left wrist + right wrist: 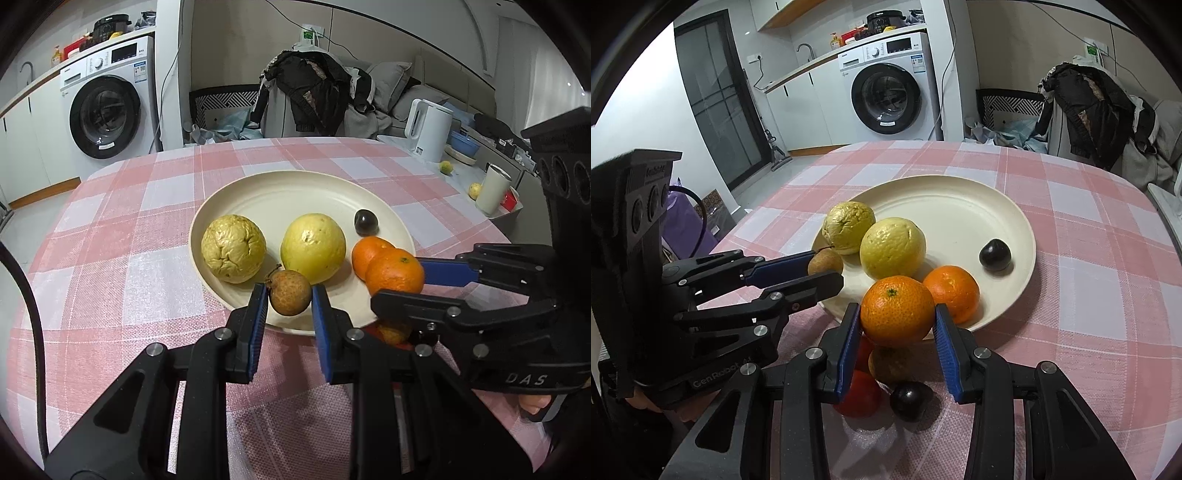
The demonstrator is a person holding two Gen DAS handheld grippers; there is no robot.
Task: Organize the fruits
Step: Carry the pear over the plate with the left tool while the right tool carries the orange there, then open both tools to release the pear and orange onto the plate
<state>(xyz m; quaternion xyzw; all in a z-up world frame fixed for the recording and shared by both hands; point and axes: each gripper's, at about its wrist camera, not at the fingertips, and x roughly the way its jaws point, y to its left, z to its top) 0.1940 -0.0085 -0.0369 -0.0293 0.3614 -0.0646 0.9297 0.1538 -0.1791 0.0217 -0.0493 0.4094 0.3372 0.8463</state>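
A cream plate [295, 192] [960, 206] on the pink checked cloth holds a wrinkled yellow fruit [233, 248], a smooth yellow fruit [313, 246], a dark plum [366, 222] and an orange [955, 291]. My left gripper [289, 291] is shut on a small brown fruit [290, 293] over the plate's near rim. In the right wrist view, my right gripper [897, 314] is shut on a second orange [897, 310] just above the plate's near edge. Beneath it on the cloth lie a red fruit [858, 395], a brown fruit [890, 363] and a dark plum [910, 400].
A low side table at the right carries a white kettle [428, 129], a white cup [493, 188], a blue bowl and two small yellow-green fruits. A chair draped with dark clothes [314, 88] stands behind the table. A washing machine [107, 110] is at the back left.
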